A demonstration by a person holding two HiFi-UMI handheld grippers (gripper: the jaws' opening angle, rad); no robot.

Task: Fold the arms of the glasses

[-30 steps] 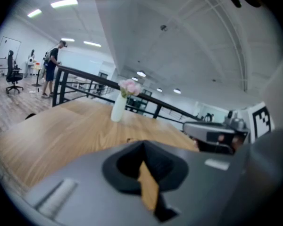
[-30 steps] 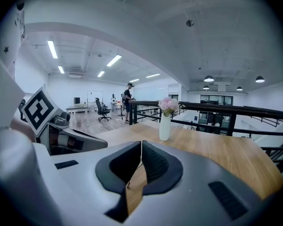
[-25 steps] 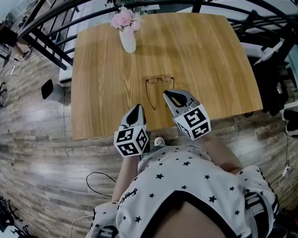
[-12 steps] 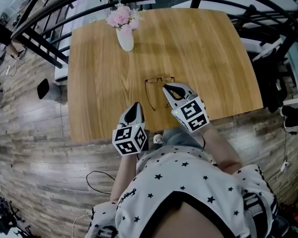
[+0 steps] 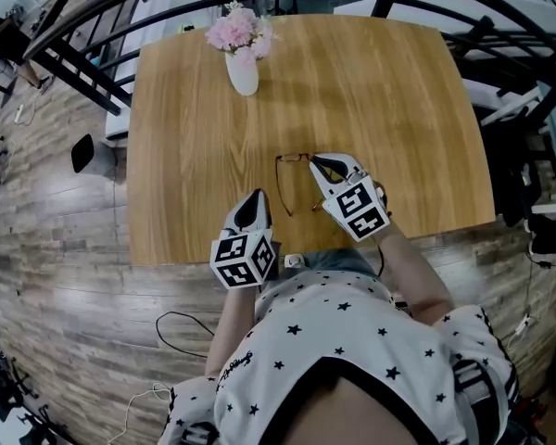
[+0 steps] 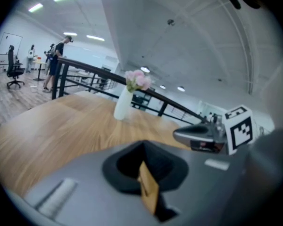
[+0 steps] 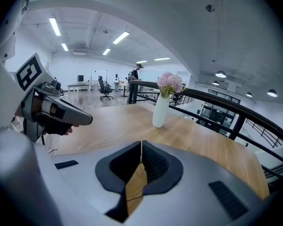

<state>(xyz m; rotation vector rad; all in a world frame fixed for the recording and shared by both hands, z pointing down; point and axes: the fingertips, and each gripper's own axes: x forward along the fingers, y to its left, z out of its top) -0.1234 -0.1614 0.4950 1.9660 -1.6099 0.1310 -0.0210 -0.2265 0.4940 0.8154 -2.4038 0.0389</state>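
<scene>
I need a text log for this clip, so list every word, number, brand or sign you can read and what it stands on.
No readable words or numbers anywhere.
On the left marker cube, behind the left claw: black-and-white square patterns, no letters.
On the right marker cube, behind the right claw: the same.
The red patch on the right claw's body: too blurred to read.
The shirt: star print, no text.

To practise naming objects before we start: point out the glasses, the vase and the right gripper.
glasses (image 5: 293, 157), head view, front frame.
vase (image 5: 243, 74), head view, white body.
right gripper (image 5: 314, 160), head view, tip of its closed jaws.
</scene>
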